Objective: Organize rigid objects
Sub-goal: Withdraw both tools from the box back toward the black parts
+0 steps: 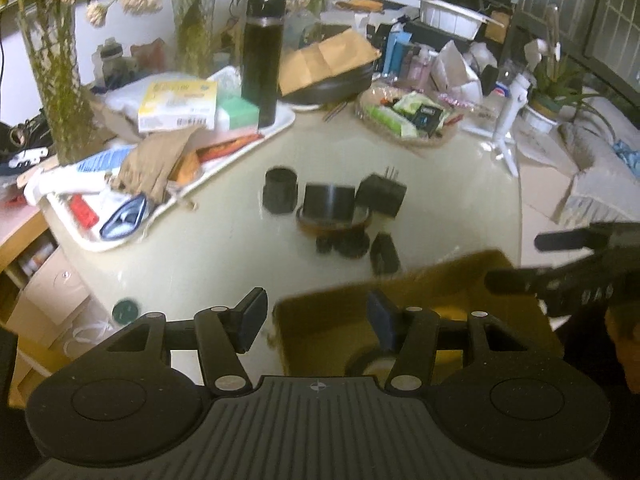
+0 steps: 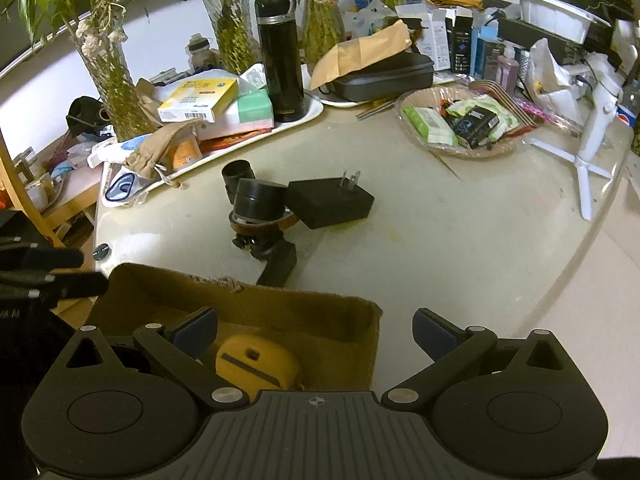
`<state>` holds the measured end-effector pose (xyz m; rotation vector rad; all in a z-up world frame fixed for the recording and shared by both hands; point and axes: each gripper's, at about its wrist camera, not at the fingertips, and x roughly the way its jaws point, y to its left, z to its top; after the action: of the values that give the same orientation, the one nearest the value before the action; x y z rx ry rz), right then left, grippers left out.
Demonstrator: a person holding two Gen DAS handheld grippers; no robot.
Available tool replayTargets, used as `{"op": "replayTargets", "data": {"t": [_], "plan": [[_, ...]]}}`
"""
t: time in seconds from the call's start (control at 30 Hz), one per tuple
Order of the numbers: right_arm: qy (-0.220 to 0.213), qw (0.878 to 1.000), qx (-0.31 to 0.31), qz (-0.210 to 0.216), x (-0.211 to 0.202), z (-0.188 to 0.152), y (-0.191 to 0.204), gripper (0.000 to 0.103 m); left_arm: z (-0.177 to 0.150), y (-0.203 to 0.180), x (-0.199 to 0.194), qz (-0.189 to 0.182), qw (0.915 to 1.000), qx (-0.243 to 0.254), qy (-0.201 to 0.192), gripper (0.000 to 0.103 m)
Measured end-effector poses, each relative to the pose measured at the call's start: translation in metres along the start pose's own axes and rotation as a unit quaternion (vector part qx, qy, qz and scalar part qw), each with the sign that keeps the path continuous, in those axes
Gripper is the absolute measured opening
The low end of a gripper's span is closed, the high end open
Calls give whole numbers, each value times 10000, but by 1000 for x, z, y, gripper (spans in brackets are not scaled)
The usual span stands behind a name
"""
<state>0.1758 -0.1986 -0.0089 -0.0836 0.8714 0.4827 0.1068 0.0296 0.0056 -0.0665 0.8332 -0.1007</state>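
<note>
Lots of stuff crowds the back of a big pale round table (image 2: 460, 248), and a brown cardboard box (image 2: 280, 312) sits at the near edge. Everything here is told from that box. Inside it lies a yellow block (image 2: 256, 364) with a slot in its top. Just past the far wall of the box, out on the bare table, is a small heap of black parts: a black plug block (image 2: 330, 202) with two metal prongs sticking up, a black round tube (image 2: 258, 198) sitting on a brown ring (image 2: 288, 222), another black tube (image 2: 236, 174) behind it, and a small flat black piece (image 2: 278, 266) nearest the box. Farther back stands a tall black bottle (image 2: 280, 60) on a white tray (image 2: 316, 110). Off to the right of that is a dish of snack packs (image 2: 456, 120). The left gripper (image 1: 316, 320) hangs over the left side of the box, partly open, with nothing between its pads. The right gripper (image 2: 316, 332) is over the right side of the box, spread wide and empty, one finger inside the box and one outside.
</note>
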Motion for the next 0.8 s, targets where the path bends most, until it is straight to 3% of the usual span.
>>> {"op": "replayTargets", "data": {"t": [0.47, 0.8], "plan": [[11, 9996, -258, 128, 20, 44, 9, 103, 48, -6, -2, -175, 9982, 100, -564, 54], [51, 9995, -204, 219, 35, 49, 10, 100, 37, 18, 0, -206, 9984, -117, -517, 54]]}}
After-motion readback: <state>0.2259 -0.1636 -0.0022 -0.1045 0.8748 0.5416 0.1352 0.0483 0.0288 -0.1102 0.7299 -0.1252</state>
